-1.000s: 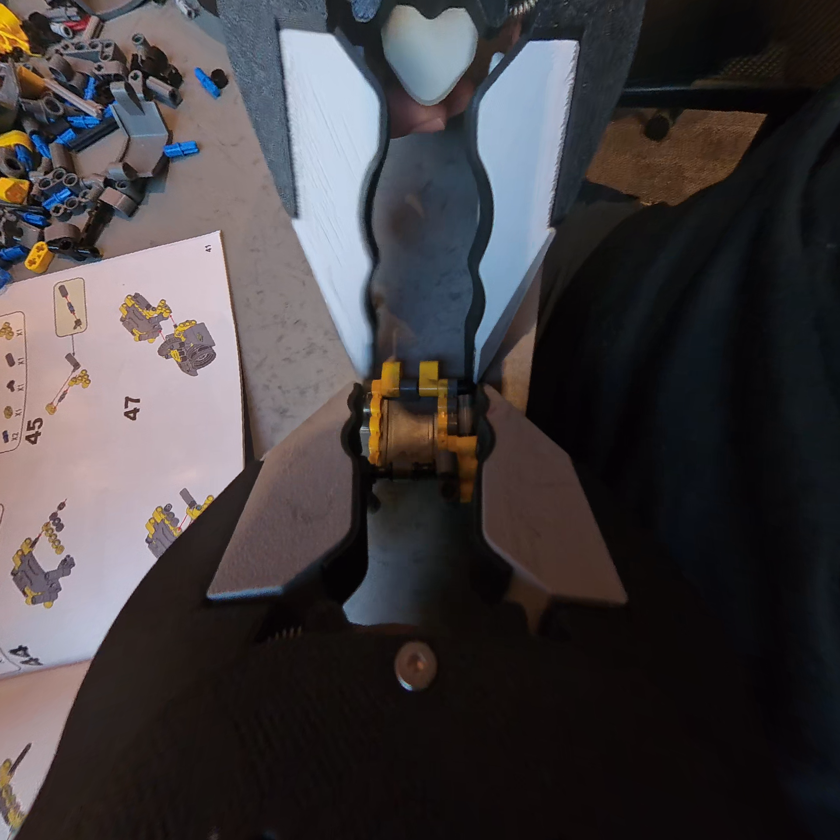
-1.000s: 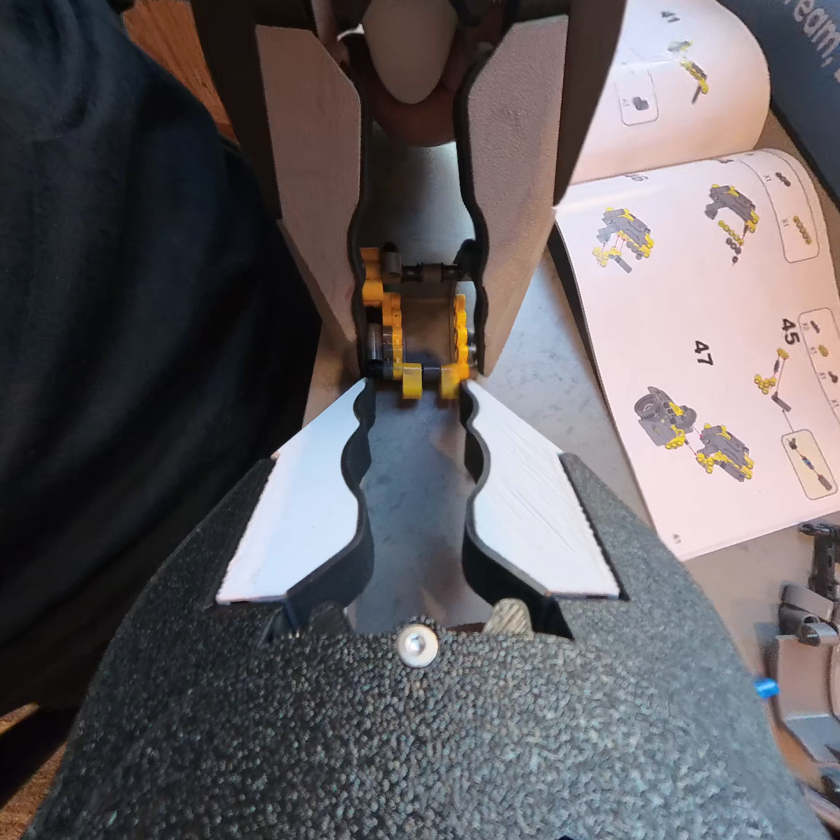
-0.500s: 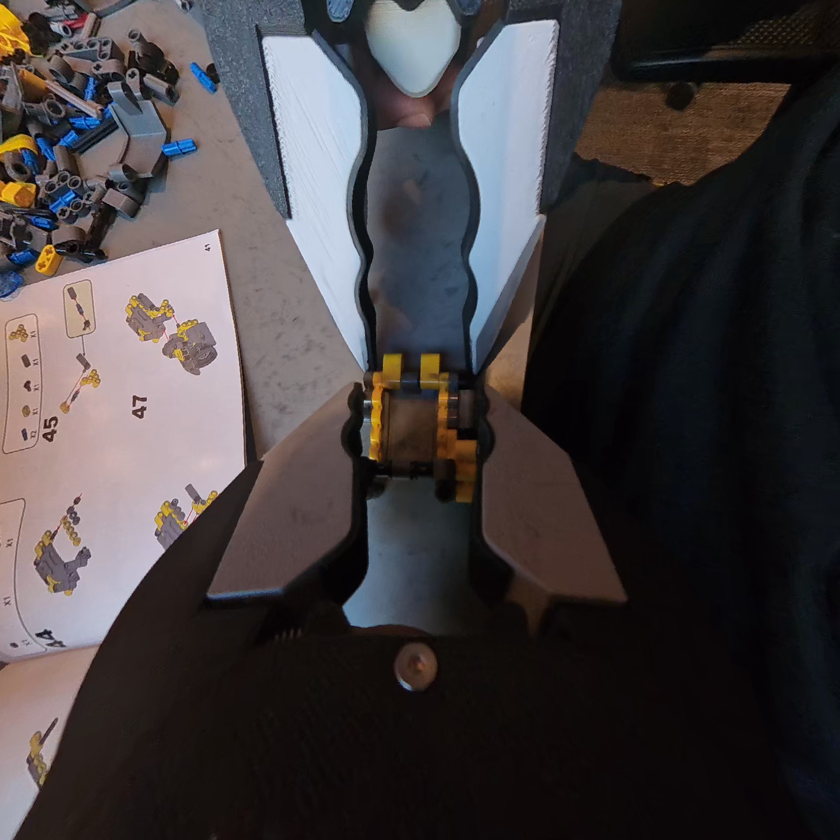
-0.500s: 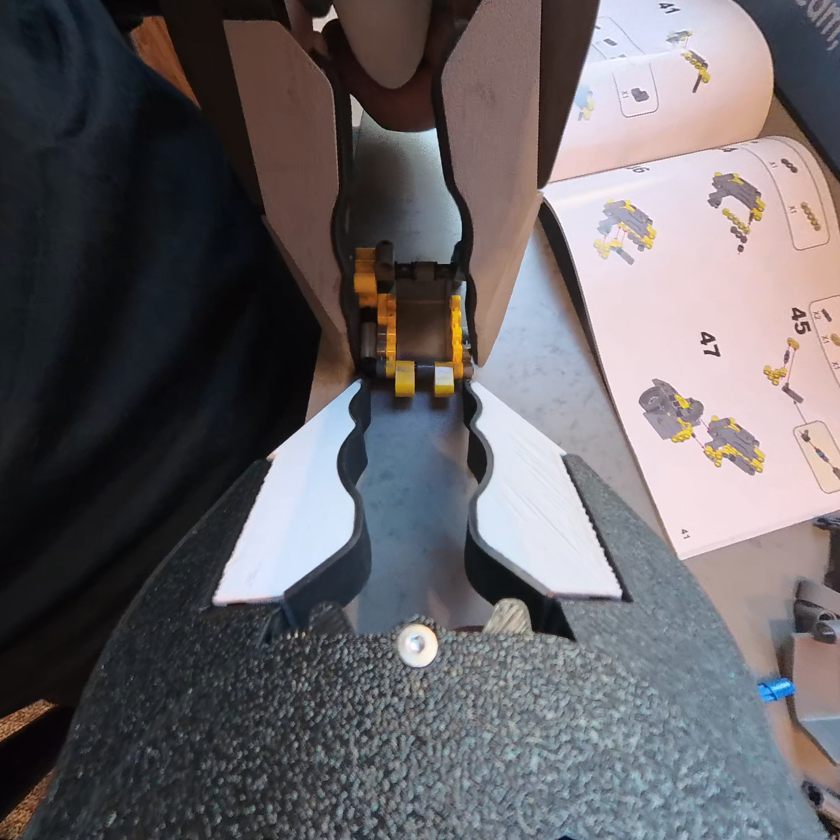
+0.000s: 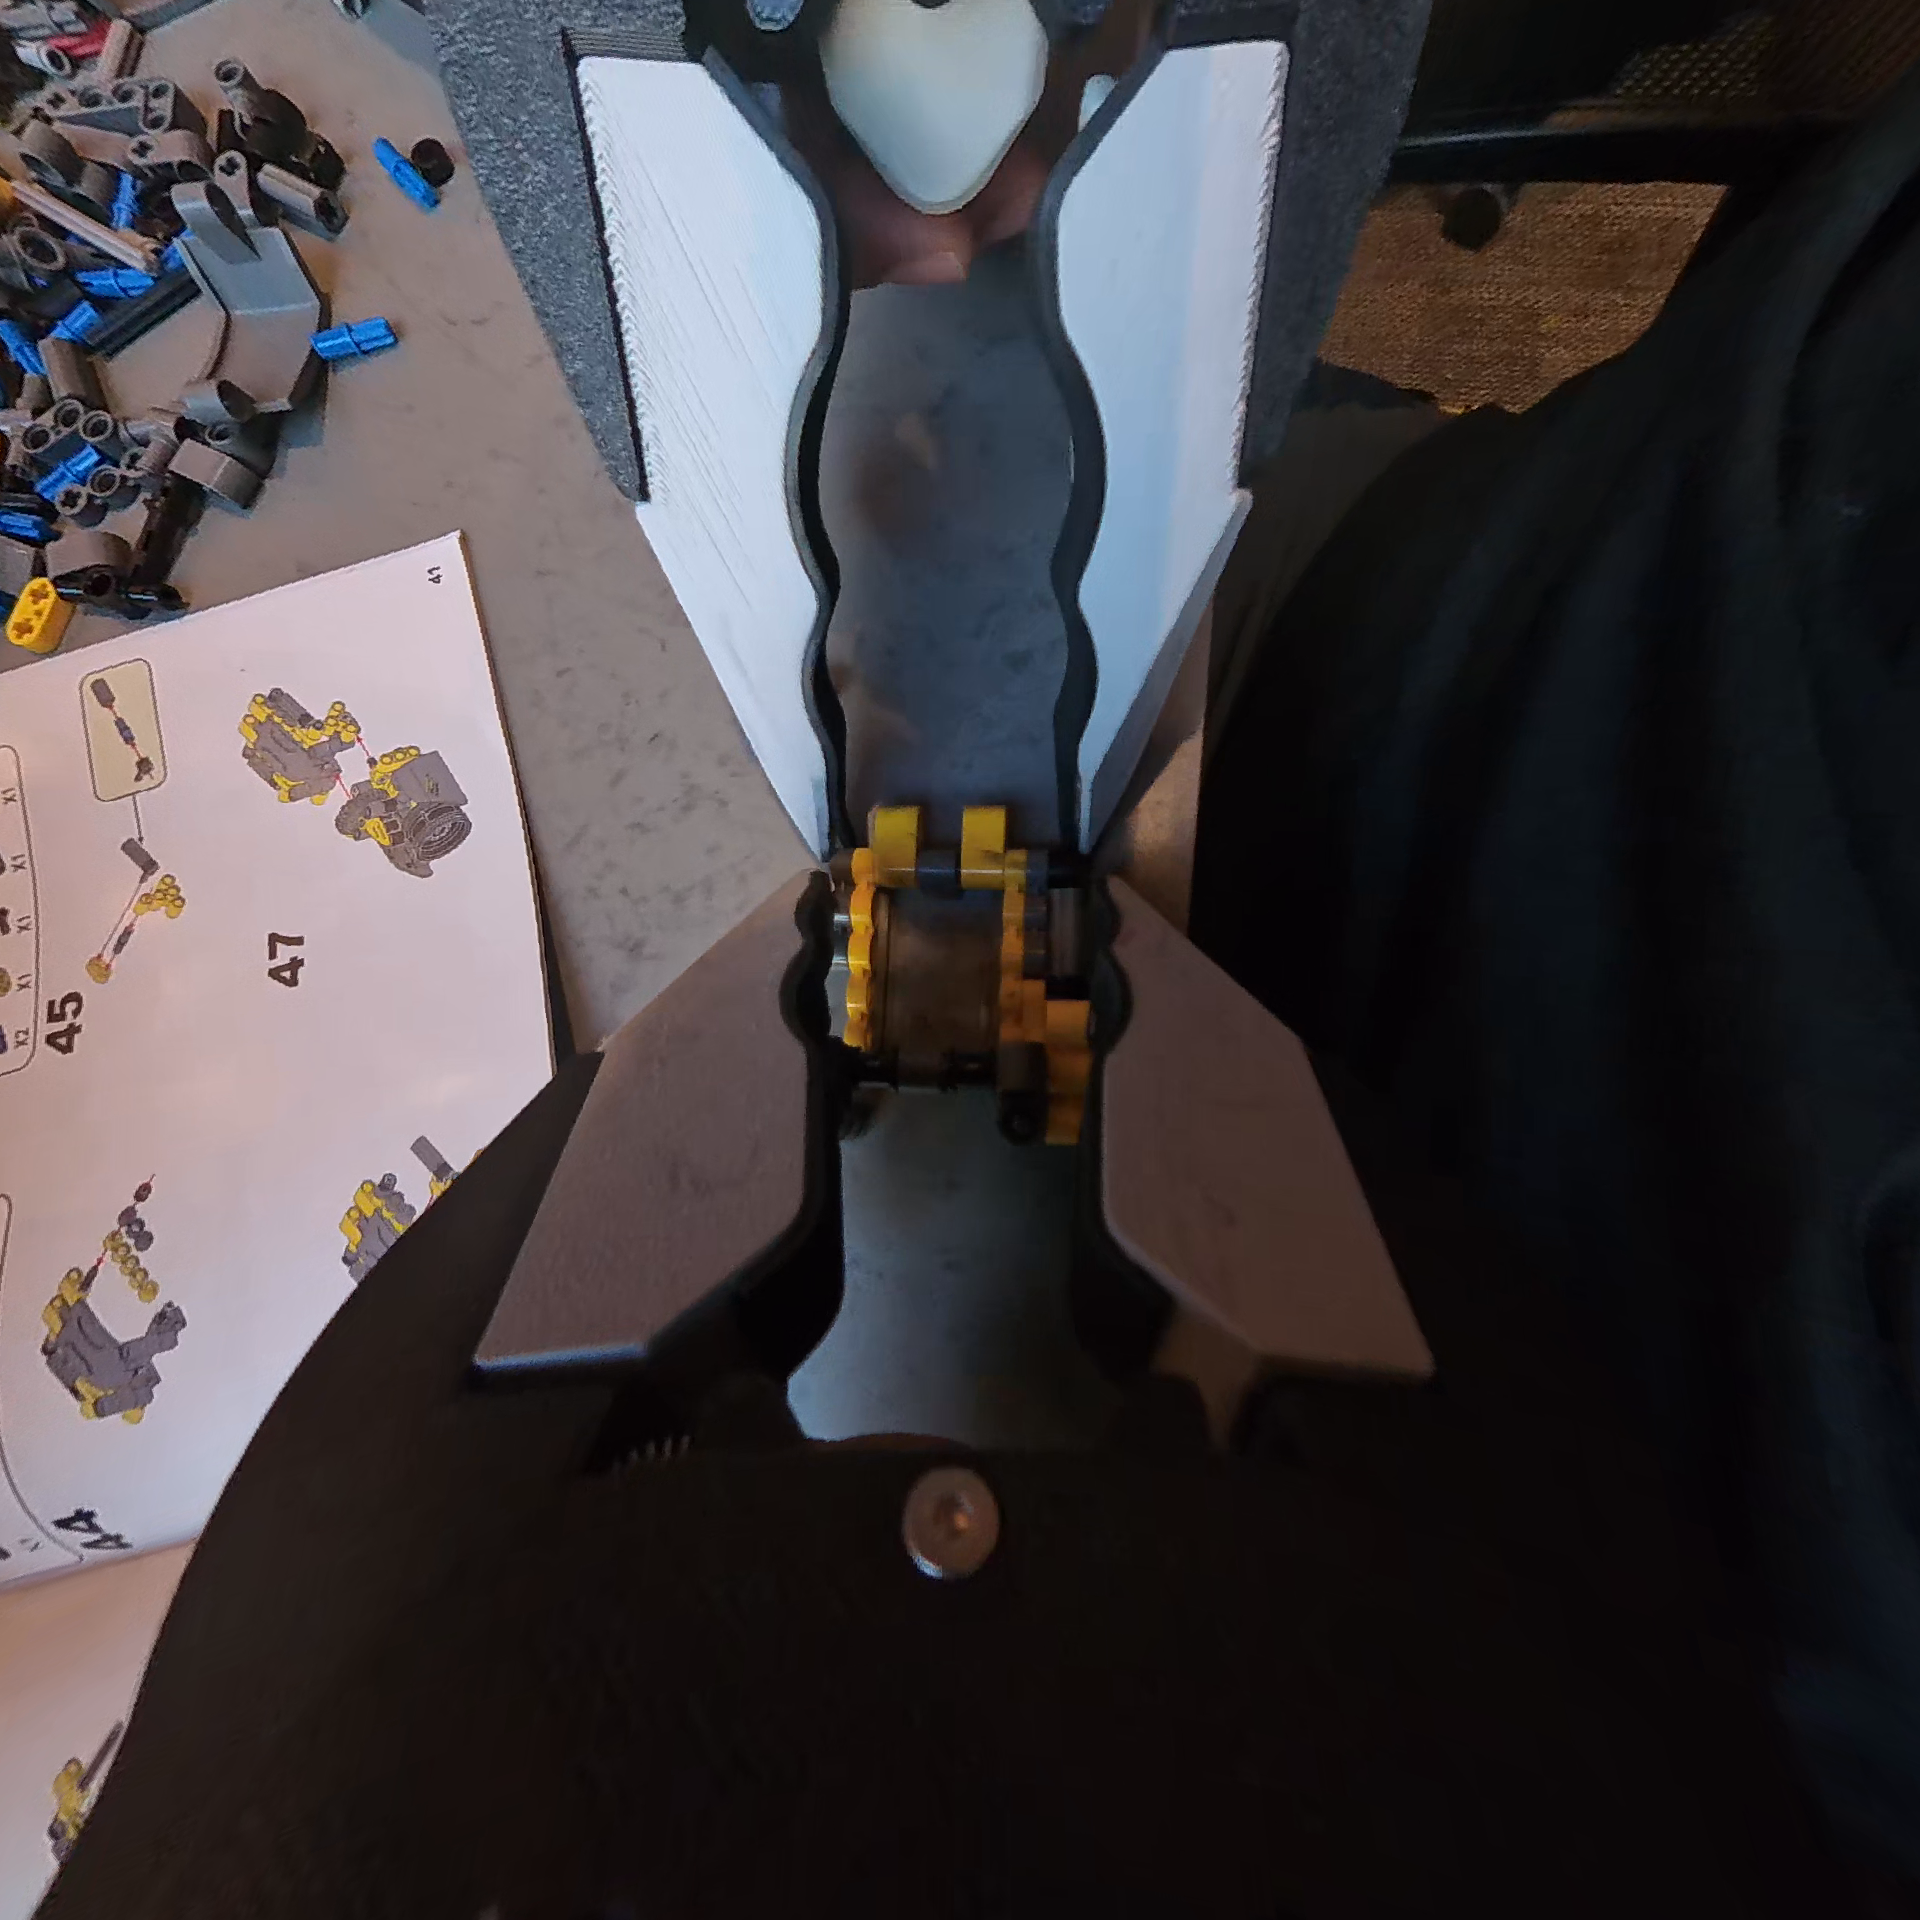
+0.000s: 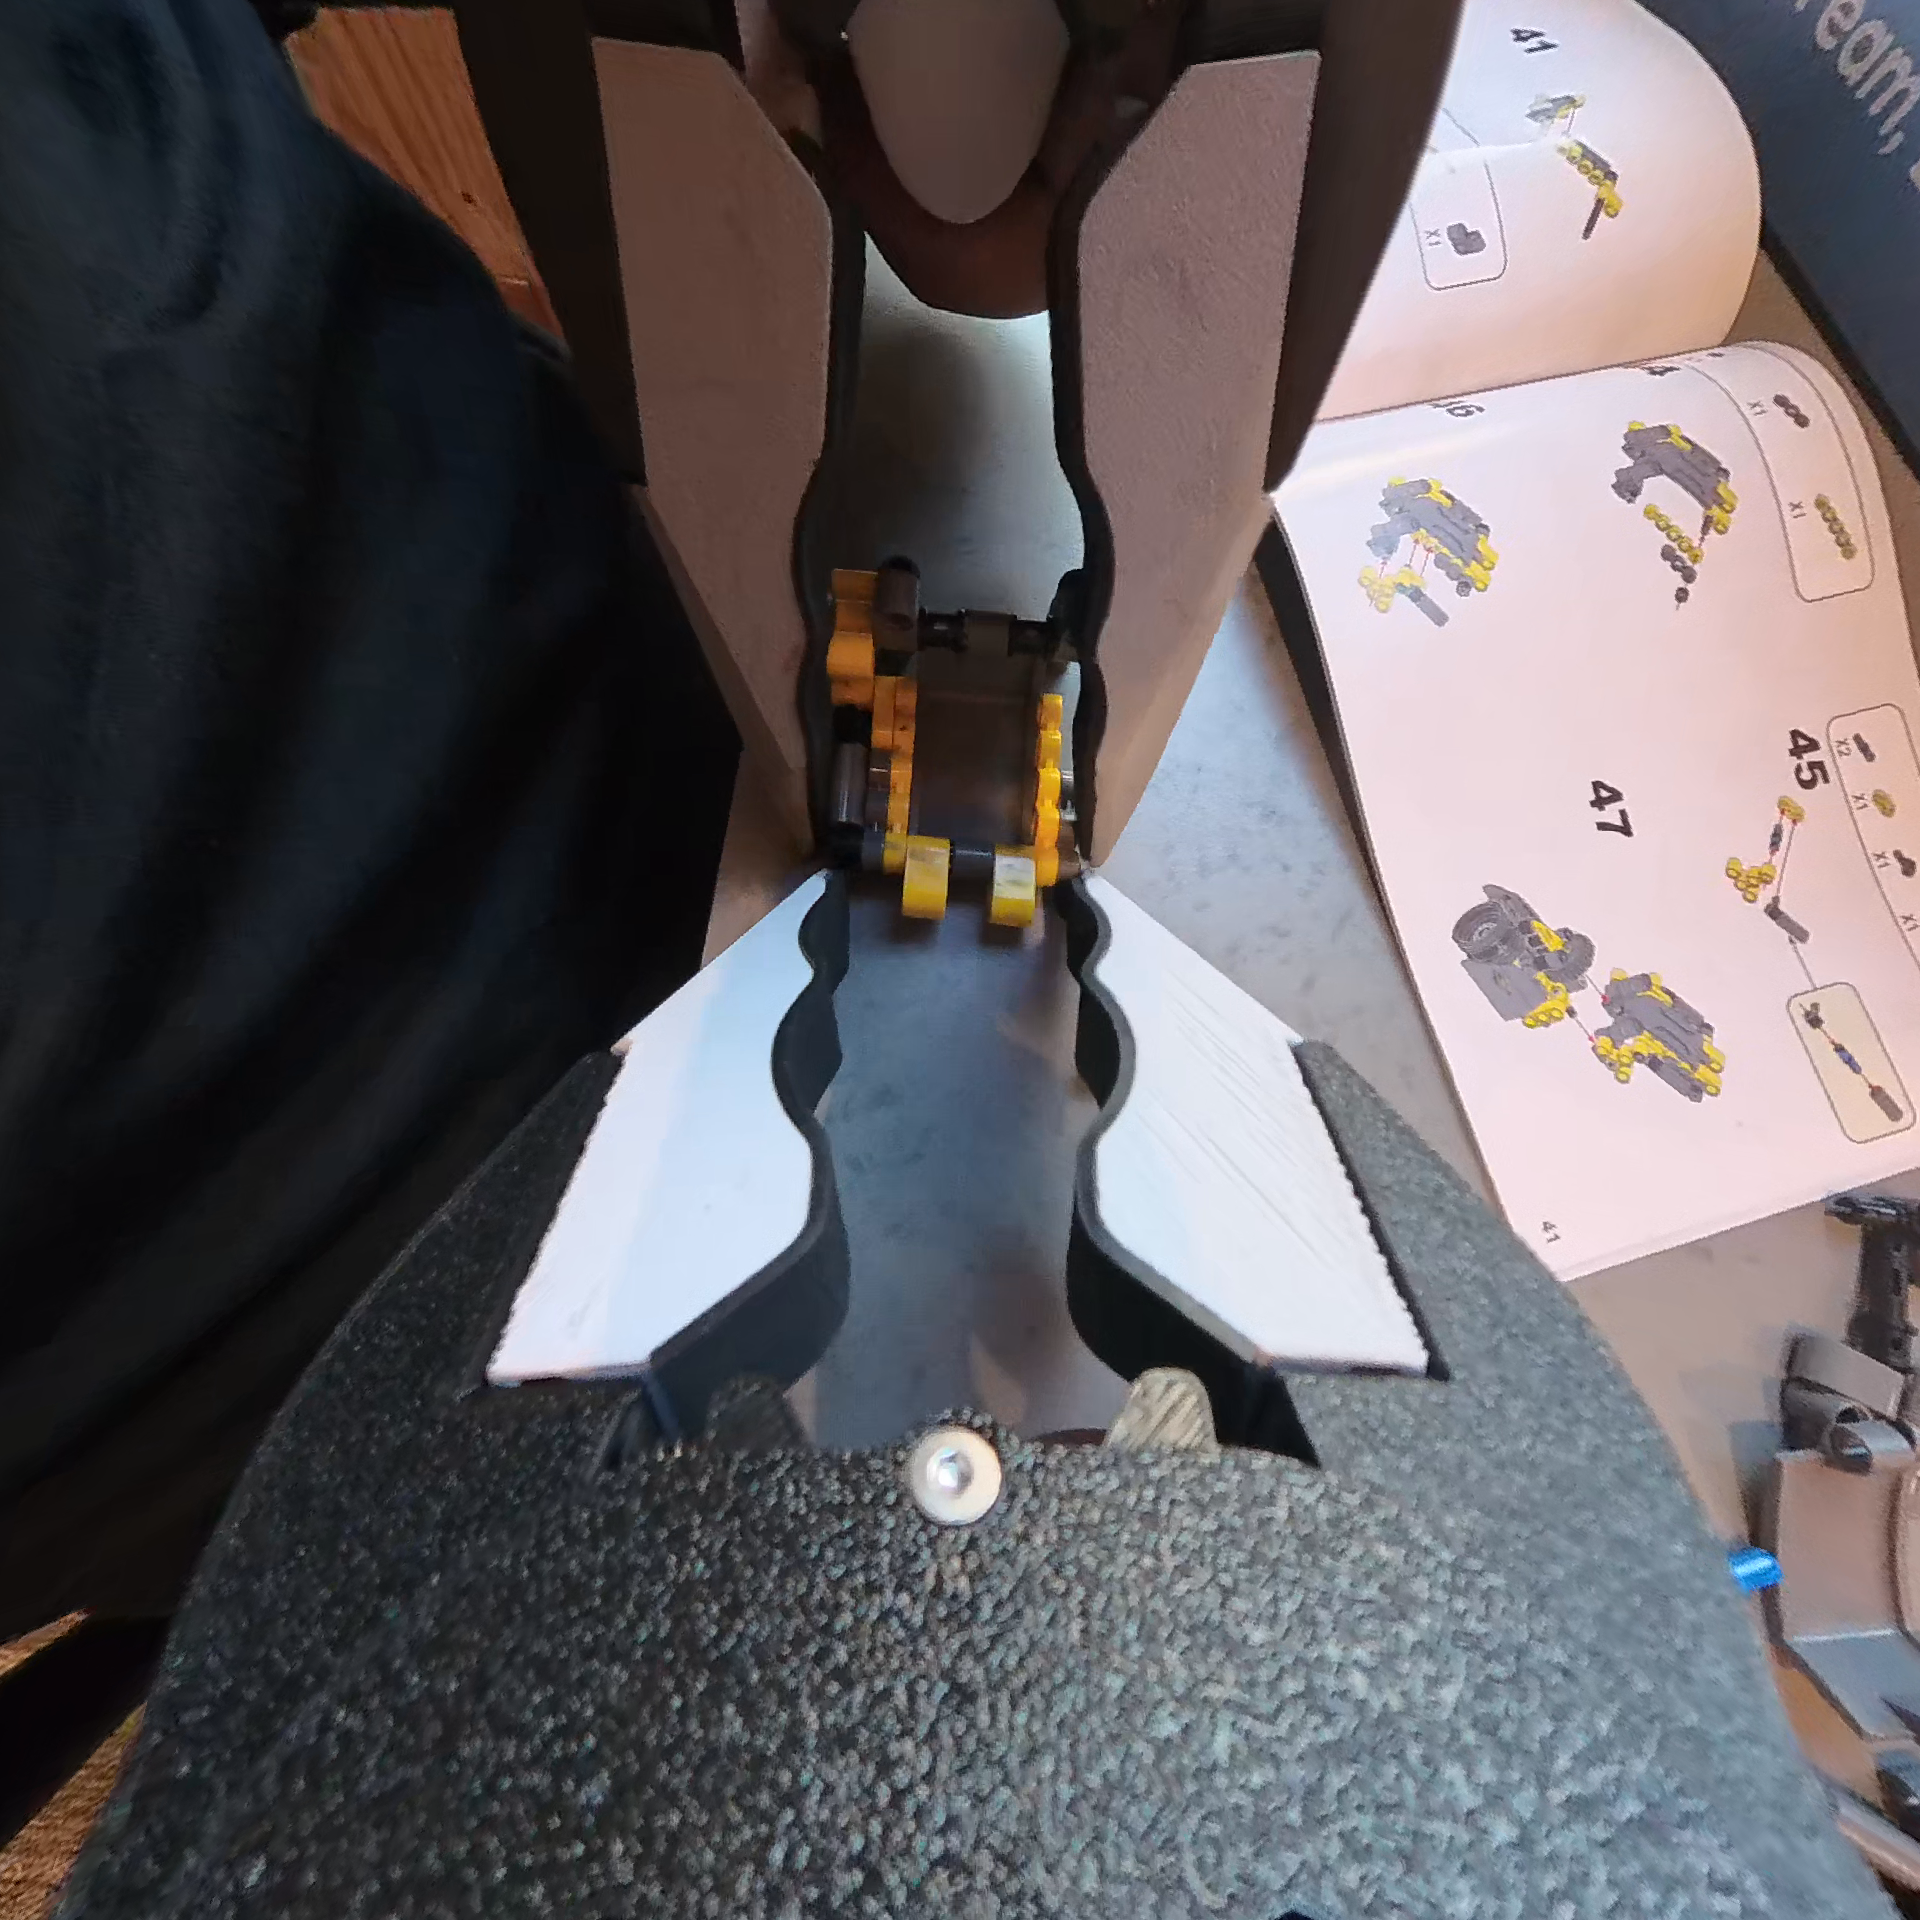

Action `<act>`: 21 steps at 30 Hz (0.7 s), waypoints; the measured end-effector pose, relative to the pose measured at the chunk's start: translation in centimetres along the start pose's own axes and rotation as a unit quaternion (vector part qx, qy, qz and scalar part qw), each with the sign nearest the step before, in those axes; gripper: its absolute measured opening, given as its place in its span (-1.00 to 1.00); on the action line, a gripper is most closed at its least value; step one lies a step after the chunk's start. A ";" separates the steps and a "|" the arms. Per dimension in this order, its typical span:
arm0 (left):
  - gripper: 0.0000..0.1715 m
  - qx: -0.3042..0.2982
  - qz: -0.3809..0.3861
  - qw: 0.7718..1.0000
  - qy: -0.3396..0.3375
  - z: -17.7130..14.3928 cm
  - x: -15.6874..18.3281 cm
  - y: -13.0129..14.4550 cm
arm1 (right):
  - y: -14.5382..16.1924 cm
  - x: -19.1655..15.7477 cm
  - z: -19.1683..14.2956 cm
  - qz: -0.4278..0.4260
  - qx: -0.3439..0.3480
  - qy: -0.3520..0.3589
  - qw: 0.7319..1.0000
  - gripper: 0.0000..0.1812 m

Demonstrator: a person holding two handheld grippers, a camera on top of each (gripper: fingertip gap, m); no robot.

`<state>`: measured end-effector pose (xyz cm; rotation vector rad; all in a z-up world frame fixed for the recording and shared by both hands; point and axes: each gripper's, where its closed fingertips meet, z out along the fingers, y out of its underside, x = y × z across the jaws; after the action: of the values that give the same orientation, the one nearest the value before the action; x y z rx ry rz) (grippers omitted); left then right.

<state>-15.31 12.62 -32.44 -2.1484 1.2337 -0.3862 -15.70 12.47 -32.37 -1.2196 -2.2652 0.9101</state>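
Two grippers, tip to tip: your left gripper (image 5: 958,971) clamps one yellow-grey brick assembly (image 5: 961,971); your right gripper (image 6: 954,883) pinches its yellow end. One open instruction booklet (image 5: 260,987), one loose parts pile (image 5: 135,312) alongside.

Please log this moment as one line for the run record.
left tongs: shut on yellow-grey brick assembly | right tongs: tips at its far end, grip unclear | instruction booklet open alongside

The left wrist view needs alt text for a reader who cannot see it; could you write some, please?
The left claw is shut on a small yellow and grey brick assembly, with the right claw meeting it tip to tip from the far side. An open instruction booklet and loose bricks lie on the grey table.
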 end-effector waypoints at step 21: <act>-0.47 0.009 -0.008 1.000 0.002 0.0 0.0 0.0 | -0.1 0.0 0.1 0.023 0.011 0.003 1.000 -0.55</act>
<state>-15.30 12.65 -32.43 -2.1441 1.2107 -0.4070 -15.83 12.43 -32.37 -1.2669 -2.2246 0.9443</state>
